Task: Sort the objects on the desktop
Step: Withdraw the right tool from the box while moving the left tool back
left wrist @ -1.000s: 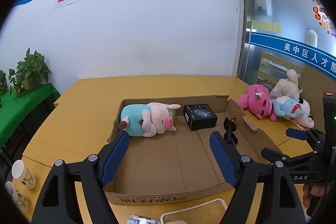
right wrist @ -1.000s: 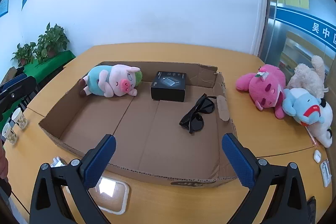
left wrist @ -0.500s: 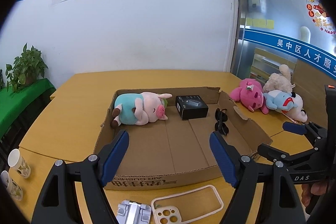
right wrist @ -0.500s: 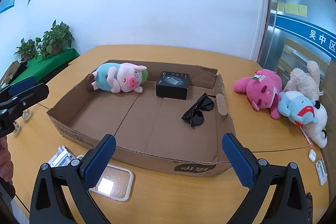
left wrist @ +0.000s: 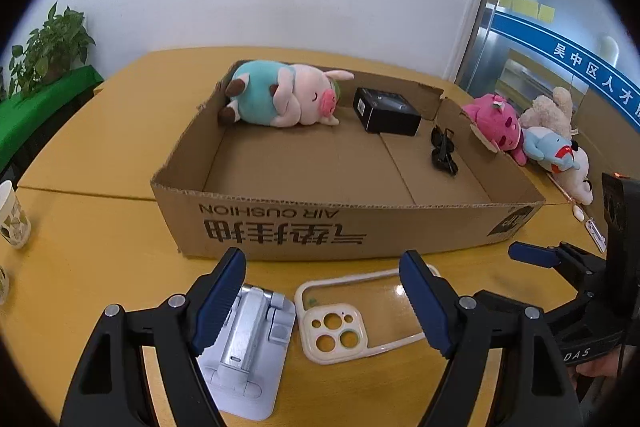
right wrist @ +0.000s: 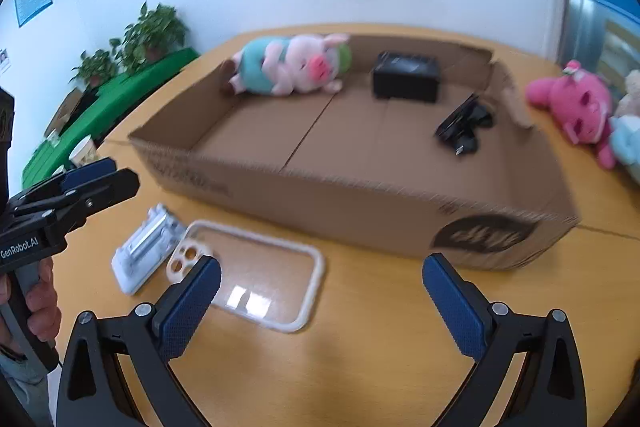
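Lying flat by box (left wrist: 280,227): clear phone case (left wrist: 360,311), cream rim, camera cutouts.

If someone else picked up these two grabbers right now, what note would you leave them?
Left hand-held gripper: open, empty, above the phone stand and phone case.
Right hand-held gripper: open, empty, near the case's other end.
In the box: pig plush, black box, sunglasses.
Still on the table: stand and case in front of the box; pink plush and other soft toys to its right.
Left: probably box these up.
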Demonstrator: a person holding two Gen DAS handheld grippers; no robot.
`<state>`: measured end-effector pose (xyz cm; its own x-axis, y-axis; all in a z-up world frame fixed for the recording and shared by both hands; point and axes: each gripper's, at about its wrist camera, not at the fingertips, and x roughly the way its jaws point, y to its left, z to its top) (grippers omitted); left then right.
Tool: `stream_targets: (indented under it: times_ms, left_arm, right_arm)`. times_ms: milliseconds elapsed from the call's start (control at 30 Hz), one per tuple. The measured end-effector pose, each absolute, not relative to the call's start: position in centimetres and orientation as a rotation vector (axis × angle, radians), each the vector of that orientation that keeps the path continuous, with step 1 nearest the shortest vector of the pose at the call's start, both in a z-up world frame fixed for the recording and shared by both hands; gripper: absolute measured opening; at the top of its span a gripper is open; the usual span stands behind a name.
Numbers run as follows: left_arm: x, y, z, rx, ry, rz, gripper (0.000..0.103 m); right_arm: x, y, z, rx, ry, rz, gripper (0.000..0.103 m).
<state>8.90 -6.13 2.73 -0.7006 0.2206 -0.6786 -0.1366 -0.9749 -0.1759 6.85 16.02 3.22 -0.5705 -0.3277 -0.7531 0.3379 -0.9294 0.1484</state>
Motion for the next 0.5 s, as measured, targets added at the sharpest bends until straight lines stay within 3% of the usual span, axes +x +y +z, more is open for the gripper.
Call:
stream_targets:
  times_ms: [500]
  left_arm:
    - [5.7,-5.5,-2.7,-1.354,-0.287,2.435,0.079]
  right_arm:
    - [8.1,15.7,-0.9,1.302,-0.025,-2.299,0.102]
